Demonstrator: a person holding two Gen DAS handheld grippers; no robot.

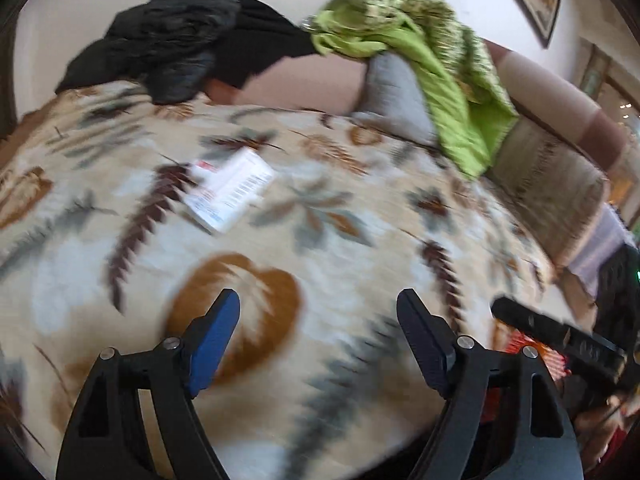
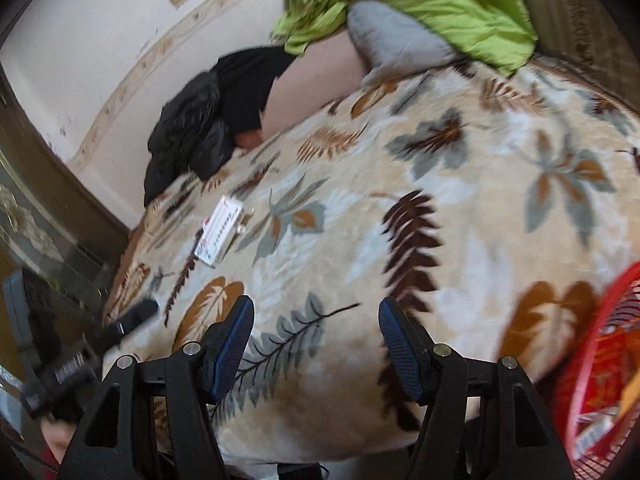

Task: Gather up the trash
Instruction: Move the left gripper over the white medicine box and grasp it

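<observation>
**Empty grippers over the bed, carton far off**

Left wrist: left gripper [image 1: 318, 312] gaped empty; white carton [image 1: 230, 194] lay far-left on the blanket [image 1: 360, 240]

Right wrist: right gripper [image 2: 316, 320] gaped empty; red basket [image 2: 580, 360] near-right held blurred wrappers

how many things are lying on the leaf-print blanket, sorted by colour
white: 1, the flat packet
black: 1, the heap of clothing
green: 1, the crumpled quilt
grey: 1, the pillow
red: 1, the basket at the blanket's edge
total: 5
</observation>
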